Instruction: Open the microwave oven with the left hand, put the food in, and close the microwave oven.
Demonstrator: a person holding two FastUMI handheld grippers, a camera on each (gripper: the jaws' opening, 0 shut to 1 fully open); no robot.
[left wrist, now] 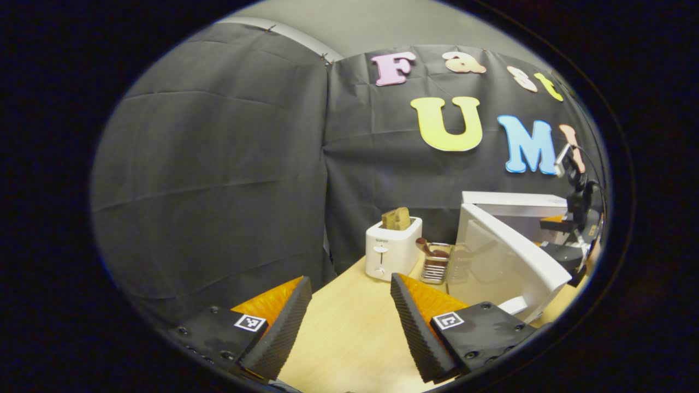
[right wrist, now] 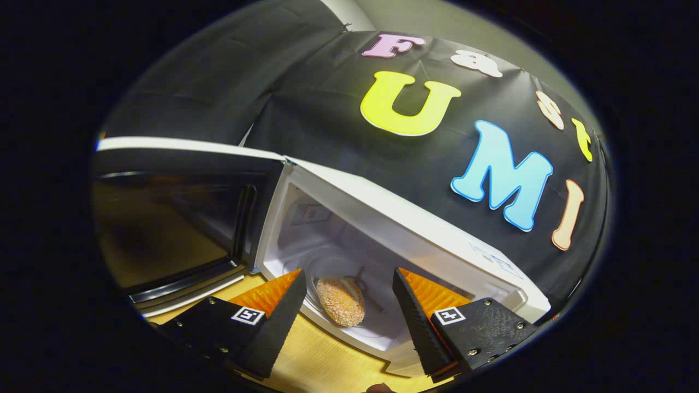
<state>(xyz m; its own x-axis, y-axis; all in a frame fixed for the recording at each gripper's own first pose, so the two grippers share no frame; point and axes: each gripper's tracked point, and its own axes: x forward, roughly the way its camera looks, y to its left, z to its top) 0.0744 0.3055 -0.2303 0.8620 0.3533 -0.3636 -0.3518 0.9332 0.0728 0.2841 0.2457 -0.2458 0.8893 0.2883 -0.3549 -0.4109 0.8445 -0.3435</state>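
My right gripper (right wrist: 347,322) gapes empty before the microwave (right wrist: 415,229); food (right wrist: 341,300) lies inside, door (right wrist: 169,218) swung left; my left gripper (left wrist: 349,322) spread over bare table (left wrist: 349,338) near toaster (left wrist: 392,248).

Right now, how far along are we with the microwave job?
Done: the microwave door stands open and the breaded food lies inside the microwave oven. In hand: nothing; the right gripper is open in front of the cavity, and the left gripper is open over the table. Left: closing the door.
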